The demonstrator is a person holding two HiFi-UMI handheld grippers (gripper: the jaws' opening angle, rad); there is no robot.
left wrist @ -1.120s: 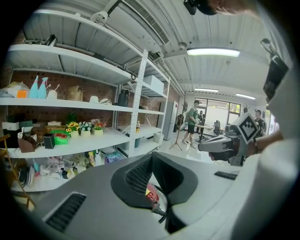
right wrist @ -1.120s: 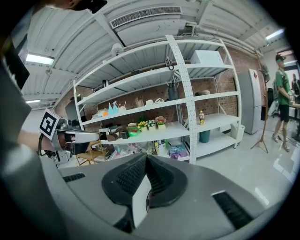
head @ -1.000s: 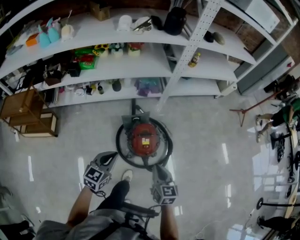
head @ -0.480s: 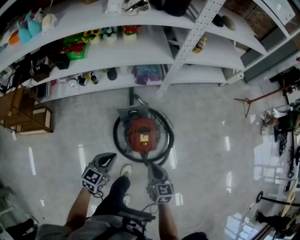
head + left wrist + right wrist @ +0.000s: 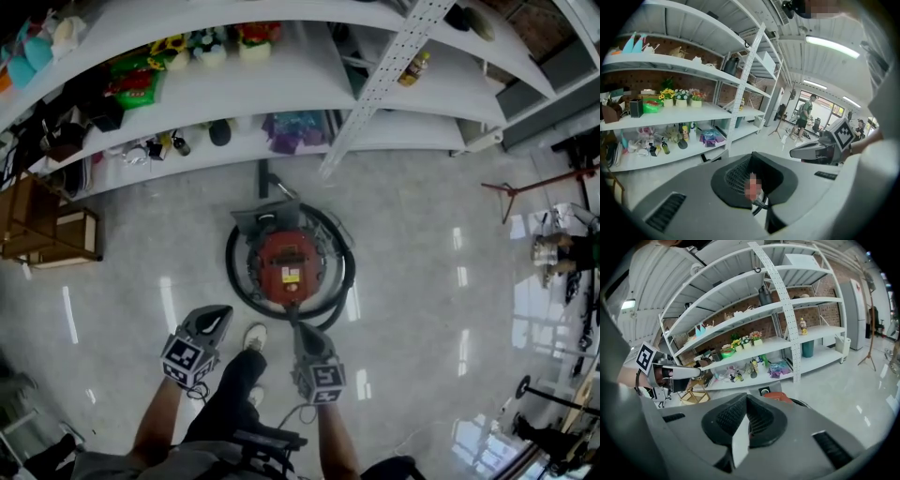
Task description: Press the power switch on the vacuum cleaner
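Note:
The vacuum cleaner [image 5: 286,265] is a round red canister on the pale floor, ringed by its coiled black hose [image 5: 339,281]. A yellow label sits on its top; I cannot pick out the power switch. My right gripper [image 5: 299,330] hovers just short of the canister's near edge, pointing at it, jaws together and holding nothing. In the right gripper view a sliver of the red vacuum cleaner [image 5: 777,397] shows beyond the right gripper [image 5: 745,398]. My left gripper [image 5: 217,317] hangs to the left of the vacuum, also shut and holding nothing. From its own view the left gripper [image 5: 752,158] faces the shelves.
White shelving [image 5: 281,94] with bottles, toys and flowers runs behind the vacuum, with a slanted perforated post [image 5: 375,80]. A wooden stool [image 5: 47,225] stands at the left. My white shoe [image 5: 254,337] rests between the grippers. People [image 5: 804,119] stand far off.
The head view has tipped down, so the shelves slid up the frame. My right gripper has drifted a little left, closer to the vacuum's near edge. The left gripper has barely moved.

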